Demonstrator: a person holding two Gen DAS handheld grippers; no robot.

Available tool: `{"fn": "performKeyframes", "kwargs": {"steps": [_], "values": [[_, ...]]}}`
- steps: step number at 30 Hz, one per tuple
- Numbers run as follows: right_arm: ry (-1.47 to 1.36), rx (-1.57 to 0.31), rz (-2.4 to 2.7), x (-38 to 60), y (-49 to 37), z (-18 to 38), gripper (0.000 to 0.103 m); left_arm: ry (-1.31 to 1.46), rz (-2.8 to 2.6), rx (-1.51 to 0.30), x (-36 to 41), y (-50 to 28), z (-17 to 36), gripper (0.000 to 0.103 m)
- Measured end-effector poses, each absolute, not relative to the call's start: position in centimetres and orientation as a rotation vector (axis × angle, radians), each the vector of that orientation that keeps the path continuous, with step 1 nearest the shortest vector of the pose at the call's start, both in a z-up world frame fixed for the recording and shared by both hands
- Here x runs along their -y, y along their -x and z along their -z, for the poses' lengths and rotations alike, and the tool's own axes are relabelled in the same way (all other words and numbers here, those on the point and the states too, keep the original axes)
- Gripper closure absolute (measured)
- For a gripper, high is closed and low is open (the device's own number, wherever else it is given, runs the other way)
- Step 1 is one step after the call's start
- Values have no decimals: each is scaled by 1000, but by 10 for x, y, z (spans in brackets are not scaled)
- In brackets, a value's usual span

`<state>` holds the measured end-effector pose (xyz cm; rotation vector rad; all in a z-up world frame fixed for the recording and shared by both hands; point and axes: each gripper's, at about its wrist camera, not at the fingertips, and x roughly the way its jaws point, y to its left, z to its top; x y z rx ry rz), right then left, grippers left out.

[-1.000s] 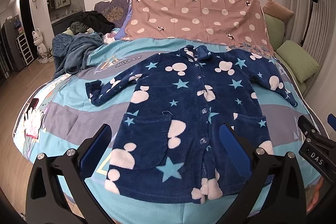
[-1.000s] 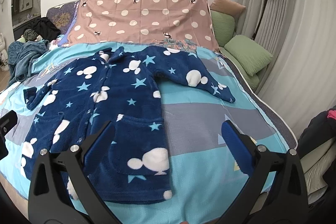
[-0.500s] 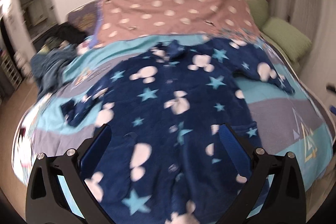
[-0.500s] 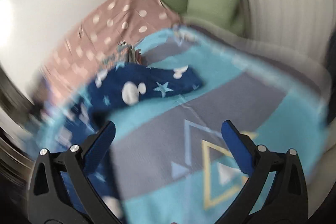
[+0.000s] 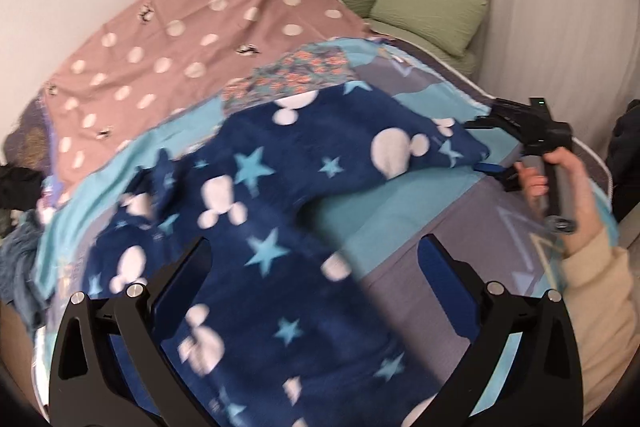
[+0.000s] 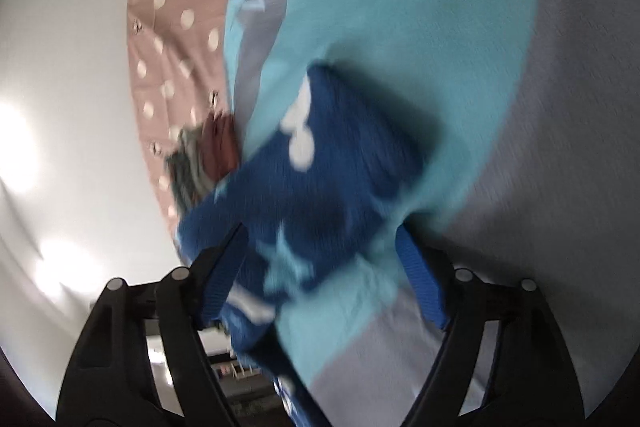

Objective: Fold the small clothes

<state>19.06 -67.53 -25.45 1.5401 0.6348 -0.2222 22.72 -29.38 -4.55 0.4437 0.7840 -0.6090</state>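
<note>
A small navy fleece robe (image 5: 256, 239) with white mouse heads and light blue stars lies spread flat on the bed. My left gripper (image 5: 316, 279) is open and hovers over its body. My right gripper (image 6: 320, 267) is open, tilted sideways, with the cuff end of the robe's right sleeve (image 6: 332, 163) between its blue pads. In the left wrist view the right gripper (image 5: 486, 147) sits at the sleeve cuff (image 5: 460, 147), held by a hand.
The bed has a turquoise and grey cover (image 5: 440, 211). A pink dotted sheet (image 5: 192, 27) covers the head end. Green pillows (image 5: 428, 11) lie by the curtain at the far right. A grey-blue blanket (image 5: 16, 267) lies at the left edge.
Both grippers have swung right. My right gripper dropped to the right sleeve cuff and rolled sideways. My left gripper moved forward over the robe's body.
</note>
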Motion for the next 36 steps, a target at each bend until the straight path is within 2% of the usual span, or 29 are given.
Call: {"fn": "performKeyframes", "kwargs": {"steps": [1, 3, 4, 5, 7, 11, 14, 18, 25, 31, 34, 36], "values": [[-1549, -617, 241, 679, -195, 257, 30, -436, 625, -786, 300, -233, 47, 1], [-1556, -589, 258, 683, -198, 264, 57, -408, 670, -806, 317, -254, 53, 1], [-1550, -584, 260, 683, -198, 267, 82, -393, 681, -824, 323, -262, 54, 1], [-1534, -583, 257, 680, -198, 271, 94, -362, 699, -852, 331, -275, 56, 1], [-1430, -567, 230, 671, -202, 270, 94, -247, 773, -928, 342, -299, 59, 1], [-939, -532, 237, 629, -210, 205, 95, 59, 908, -1172, 362, -348, 83, 1], [-577, -505, 247, 579, -219, 155, 95, 172, 963, -1266, 377, -366, 102, 1], [-194, -485, 215, 508, -225, 120, 95, 244, 1022, -1320, 382, -372, 110, 1], [207, -486, 159, 414, -241, 114, 95, 392, 1037, -1257, 334, -381, 100, 1], [377, -478, 96, 356, -240, 130, 95, 592, 1011, -1361, 303, -404, 136, 1], [475, -482, 76, 330, -239, 139, 95, 726, 1018, -1409, 291, -410, 151, 18], [512, -483, 71, 320, -236, 143, 95, 753, 1019, -1401, 281, -410, 150, 41]]}}
